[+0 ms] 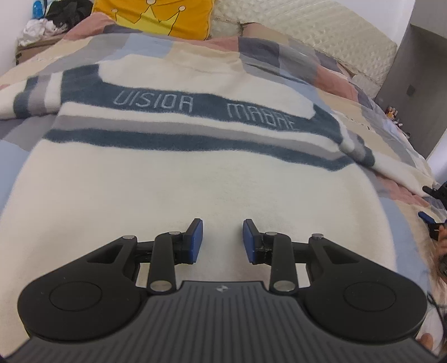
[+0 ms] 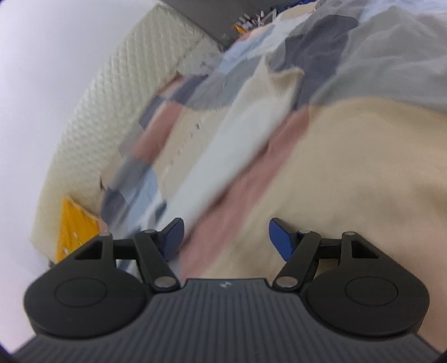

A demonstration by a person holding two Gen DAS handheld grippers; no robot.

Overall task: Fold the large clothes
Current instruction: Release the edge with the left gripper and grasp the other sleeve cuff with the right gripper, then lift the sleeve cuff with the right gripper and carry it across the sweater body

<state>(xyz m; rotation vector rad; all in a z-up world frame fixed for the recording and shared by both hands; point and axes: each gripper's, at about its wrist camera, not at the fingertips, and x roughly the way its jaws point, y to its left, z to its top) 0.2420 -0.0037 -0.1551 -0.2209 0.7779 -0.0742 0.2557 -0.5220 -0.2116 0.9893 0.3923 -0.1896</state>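
Note:
A cream sweater [image 1: 195, 173] with blue and grey chest stripes and pale lettering lies flat, front up, on a patchwork quilt [image 1: 349, 106]. My left gripper [image 1: 222, 226] hovers over the sweater's plain lower body, open, with only a narrow gap and nothing between its blue pads. The sweater's right sleeve [image 1: 391, 167] runs out toward the frame's right edge, where my right gripper [image 1: 427, 203] shows partly. The right wrist view is blurred and tilted: a pale sleeve [image 2: 237, 131] crosses the quilt [image 2: 349, 167] diagonally ahead of my right gripper [image 2: 226, 226], which is open wide and empty.
A yellow pillow [image 1: 156, 14] [image 2: 75, 223] leans on the cream quilted headboard [image 1: 321, 33] [image 2: 125, 83]. A heap of clothes [image 1: 42, 28] sits beyond the bed's far left corner. Small bottles [image 1: 392, 113] stand past the bed on the right.

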